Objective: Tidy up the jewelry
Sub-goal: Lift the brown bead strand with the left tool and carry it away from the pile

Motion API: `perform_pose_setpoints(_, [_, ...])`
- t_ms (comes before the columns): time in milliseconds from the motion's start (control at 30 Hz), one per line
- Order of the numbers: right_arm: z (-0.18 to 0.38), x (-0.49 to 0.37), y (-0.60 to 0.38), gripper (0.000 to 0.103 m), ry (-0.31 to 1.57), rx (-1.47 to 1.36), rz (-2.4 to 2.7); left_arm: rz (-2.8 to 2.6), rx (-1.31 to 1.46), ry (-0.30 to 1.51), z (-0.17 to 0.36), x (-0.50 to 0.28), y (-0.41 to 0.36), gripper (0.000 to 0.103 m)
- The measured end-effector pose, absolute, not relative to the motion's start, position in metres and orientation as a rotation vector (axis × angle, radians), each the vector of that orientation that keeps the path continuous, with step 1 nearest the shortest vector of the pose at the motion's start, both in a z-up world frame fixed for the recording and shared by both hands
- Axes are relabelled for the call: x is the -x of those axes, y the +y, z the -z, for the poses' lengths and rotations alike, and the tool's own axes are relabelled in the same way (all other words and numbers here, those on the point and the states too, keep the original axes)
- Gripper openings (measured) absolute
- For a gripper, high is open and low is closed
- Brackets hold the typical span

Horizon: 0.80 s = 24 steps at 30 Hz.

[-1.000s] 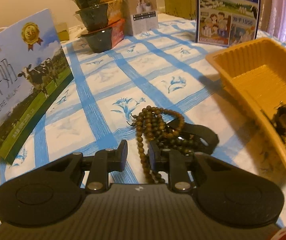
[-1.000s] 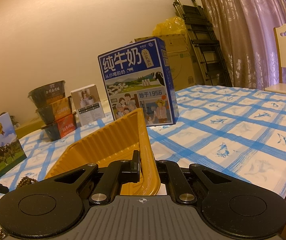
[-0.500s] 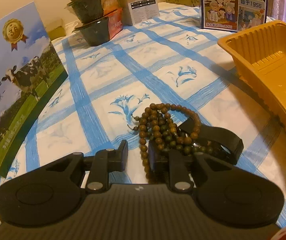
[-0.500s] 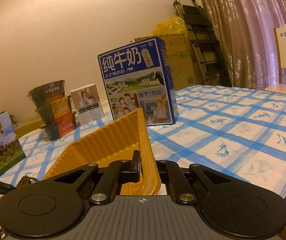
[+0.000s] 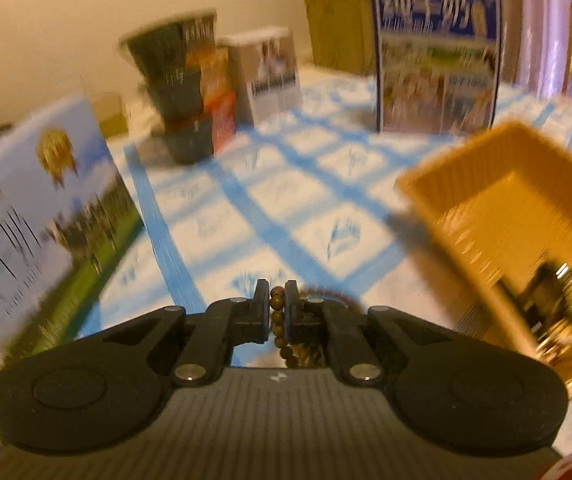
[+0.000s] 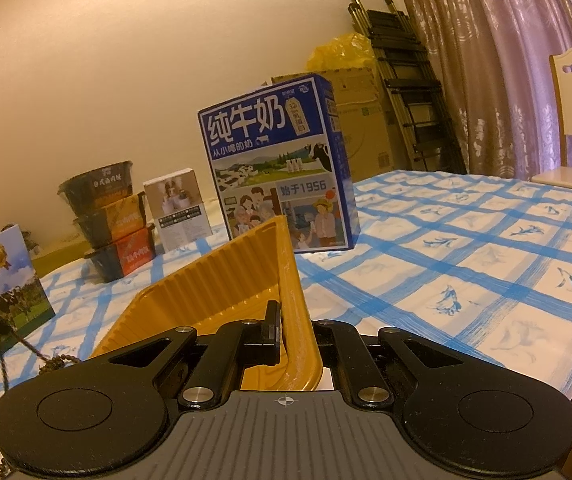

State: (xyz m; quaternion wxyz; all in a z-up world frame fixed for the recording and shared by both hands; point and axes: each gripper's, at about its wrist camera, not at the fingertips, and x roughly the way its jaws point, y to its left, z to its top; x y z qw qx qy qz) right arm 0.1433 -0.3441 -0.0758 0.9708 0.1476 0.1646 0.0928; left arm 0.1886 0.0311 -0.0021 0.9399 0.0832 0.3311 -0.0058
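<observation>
I am holding the brown bead strand (image 5: 277,320) in my left gripper (image 5: 276,308); its jaws have just been closing and are now pinching the beads, which are hanging in a line between the fingers and dropping below them. The left wrist view is blurring with motion. Taking the yellow tray (image 5: 438,216) as my landmark, the beads are sitting just off its near-left corner, above the blue-checked tablecloth (image 5: 246,200). In the right wrist view part of the strand is trailing down to the cloth to the left of the tray, near its near-left corner. Inside the tray, at its near end, some dark and shiny jewelry (image 5: 566,296) is lying in a small heap; I cannot make out the pieces.

My right gripper (image 6: 296,334) is clamping the tray's right wall (image 6: 290,280), one finger inside and one outside, and that side of the tray is tilting up off the cloth.

Beyond the tray's far end a blue milk carton (image 6: 276,164) is standing upright. Farther to the left of the tray I am seeing a small white box (image 6: 178,208), then a stack of dark bowls (image 6: 106,220), and nearest on that side a leaning milk box with a cow (image 5: 38,216).
</observation>
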Motion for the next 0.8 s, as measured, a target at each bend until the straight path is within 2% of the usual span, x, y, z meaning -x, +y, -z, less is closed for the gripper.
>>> perform_pose_setpoints(500, [0.075, -0.144, -0.342, 0.006, 0.333, -0.297, -0.188, 0.094, -0.095, 0.439, -0.129, -0.158, 0.008, 0.006])
perform_pose_setpoints(800, [0.074, -0.144, -0.341, 0.007, 0.333, -0.296, -0.189, 0.244, -0.021, 0.368, -0.162, -0.137, -0.02, 0.006])
